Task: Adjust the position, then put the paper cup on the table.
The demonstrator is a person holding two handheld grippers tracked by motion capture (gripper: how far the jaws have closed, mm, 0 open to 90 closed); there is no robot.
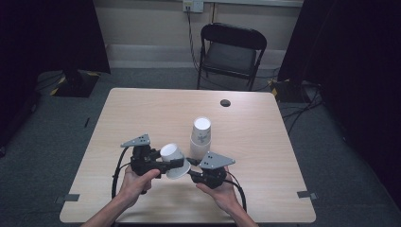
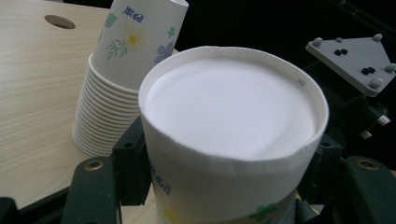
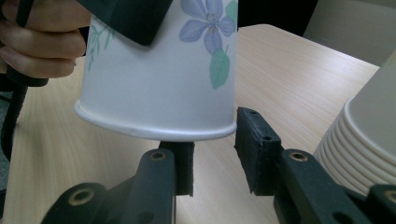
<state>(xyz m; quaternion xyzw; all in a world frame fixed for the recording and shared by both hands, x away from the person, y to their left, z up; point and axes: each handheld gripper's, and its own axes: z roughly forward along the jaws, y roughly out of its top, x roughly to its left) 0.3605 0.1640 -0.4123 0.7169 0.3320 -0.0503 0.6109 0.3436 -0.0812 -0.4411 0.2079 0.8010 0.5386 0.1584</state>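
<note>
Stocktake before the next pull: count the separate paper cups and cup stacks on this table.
2: one single cup held off the table in the left gripper, and one upside-down stack standing mid-table. The stack's own cup count can't be read exactly.

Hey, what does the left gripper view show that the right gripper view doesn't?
Left gripper view alone: the held paper cup's white closed base facing the camera, the grey three-cornered plate of the other gripper, and a round hole in the tabletop.

Right gripper view alone: that cup's rolled rim pointing down just above the right gripper's parted pads, which do not press on it, the blue flower print, and the fingers of the person's other hand.

Both: the flowered cup, the stack of nested cups beside it, and the wooden table.
</note>
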